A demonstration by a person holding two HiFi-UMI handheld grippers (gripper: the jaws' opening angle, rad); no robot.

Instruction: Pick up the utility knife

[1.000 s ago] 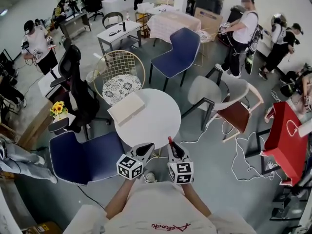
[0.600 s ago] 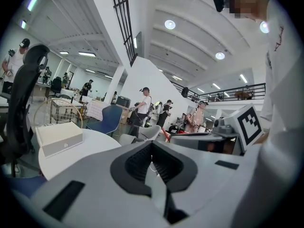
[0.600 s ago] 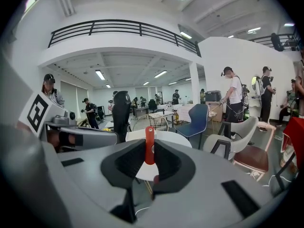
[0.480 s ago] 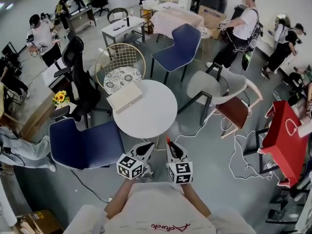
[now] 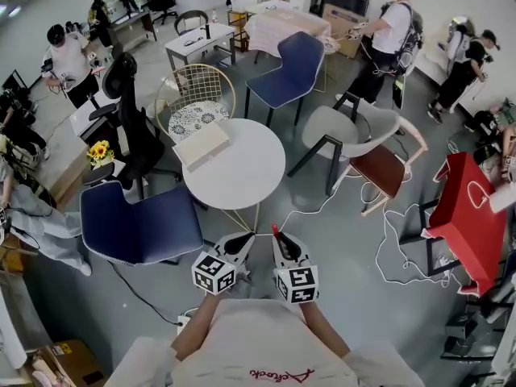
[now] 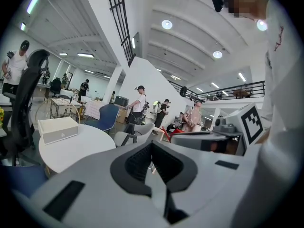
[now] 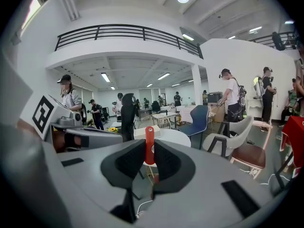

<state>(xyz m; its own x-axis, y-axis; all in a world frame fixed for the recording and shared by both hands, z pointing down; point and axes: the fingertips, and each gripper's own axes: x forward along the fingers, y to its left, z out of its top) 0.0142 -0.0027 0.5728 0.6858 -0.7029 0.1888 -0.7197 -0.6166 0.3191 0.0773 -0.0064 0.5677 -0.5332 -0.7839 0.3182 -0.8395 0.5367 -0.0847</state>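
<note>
The red utility knife [image 7: 149,142] is clamped upright between the pads of my right tool [image 5: 282,247], its end poking up past them. I hold it in the air, short of the round white tabletop [image 5: 250,190]. My left tool [image 5: 240,247] hangs just beside it, jaws brought together with nothing in them. A white box [image 5: 201,145] lies on the tabletop, and a blue chair [image 5: 141,226] stands near its edge.

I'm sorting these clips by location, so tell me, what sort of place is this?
Probably a big open-plan office or lab workspace. A round white table stands among mixed chairs, there are desks at the back, several people stand around, and a railed mezzanine runs overhead.
</note>
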